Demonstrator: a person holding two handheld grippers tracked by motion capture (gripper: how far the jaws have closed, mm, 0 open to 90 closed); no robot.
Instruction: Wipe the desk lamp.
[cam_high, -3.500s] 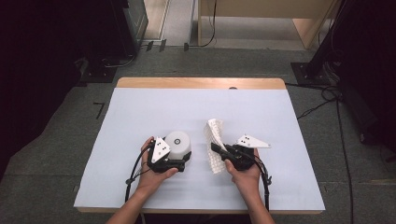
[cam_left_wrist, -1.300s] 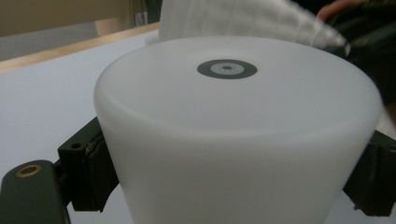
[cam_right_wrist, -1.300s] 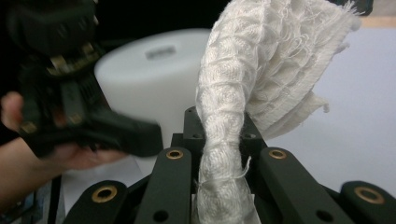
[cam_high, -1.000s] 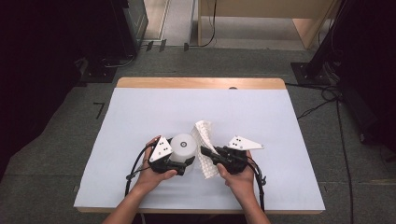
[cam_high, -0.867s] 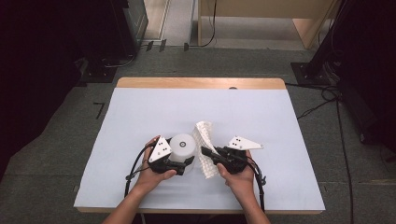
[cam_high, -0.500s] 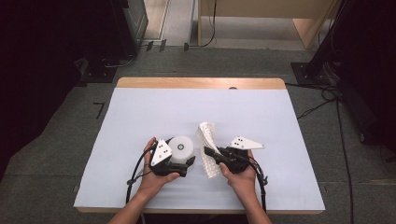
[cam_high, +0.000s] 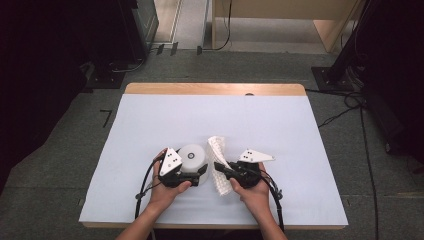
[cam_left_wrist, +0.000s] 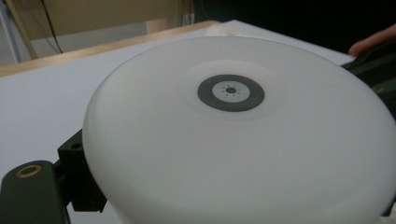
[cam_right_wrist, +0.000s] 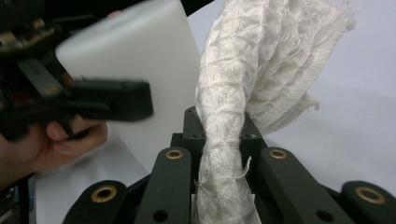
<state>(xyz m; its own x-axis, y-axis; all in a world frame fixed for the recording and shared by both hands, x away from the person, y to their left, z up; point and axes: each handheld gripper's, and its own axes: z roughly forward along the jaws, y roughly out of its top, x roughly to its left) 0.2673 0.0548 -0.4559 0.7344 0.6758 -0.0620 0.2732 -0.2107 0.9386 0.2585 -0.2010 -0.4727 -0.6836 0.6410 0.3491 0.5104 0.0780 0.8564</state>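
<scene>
Cloth (cam_high: 219, 165), white and bunched, lower centre of the high view, clamped tight in right tongs (cam_high: 223, 170). White puck (cam_high: 192, 157) just left of it, between the jaws of left tongs (cam_high: 196, 172), which have just been closing; whether they press it, can't tell. Both low over the desk (cam_high: 150, 120).

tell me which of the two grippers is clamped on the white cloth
The right gripper: the white waffle cloth is pinched between its jaws. The left gripper is at the white round lamp instead.
</scene>
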